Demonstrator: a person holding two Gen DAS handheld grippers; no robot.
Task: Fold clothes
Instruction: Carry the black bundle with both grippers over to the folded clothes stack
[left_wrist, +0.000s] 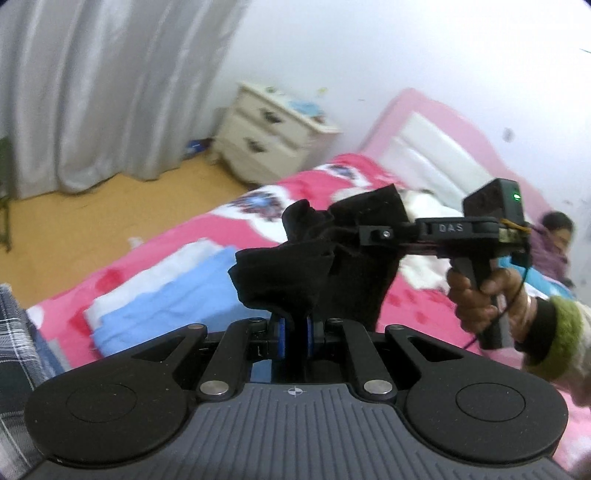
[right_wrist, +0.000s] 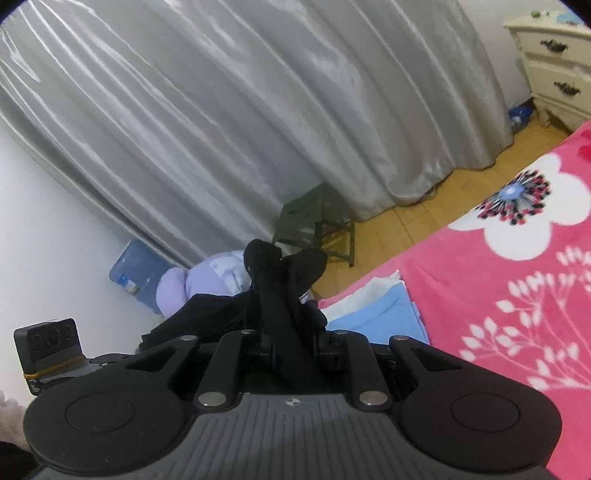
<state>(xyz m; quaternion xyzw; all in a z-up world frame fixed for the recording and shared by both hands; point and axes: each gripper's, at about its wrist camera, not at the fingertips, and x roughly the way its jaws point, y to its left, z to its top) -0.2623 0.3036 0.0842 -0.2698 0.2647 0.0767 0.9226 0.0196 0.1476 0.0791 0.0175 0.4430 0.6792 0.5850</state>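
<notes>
A black garment (left_wrist: 306, 258) hangs bunched in the air above the pink bed, held between both grippers. In the left wrist view my left gripper (left_wrist: 295, 332) is shut on its lower edge, the blue pads pinching the cloth. My right gripper (left_wrist: 364, 232) comes in from the right in a hand with a green cuff (left_wrist: 561, 332) and is shut on the garment's upper part. In the right wrist view the right gripper (right_wrist: 291, 354) clamps a fold of the black garment (right_wrist: 284, 280), which sticks up past the fingers. The left gripper's camera block (right_wrist: 48, 339) shows at the lower left.
A pink flowered bedspread (right_wrist: 498, 295) carries a folded light blue and white stack (left_wrist: 159, 306). A cream nightstand (left_wrist: 269, 133), grey curtain (right_wrist: 221, 129), green stool (right_wrist: 314, 229) and blue water jug (right_wrist: 133, 273) stand around the wooden floor. Another person (left_wrist: 554, 236) is by the headboard.
</notes>
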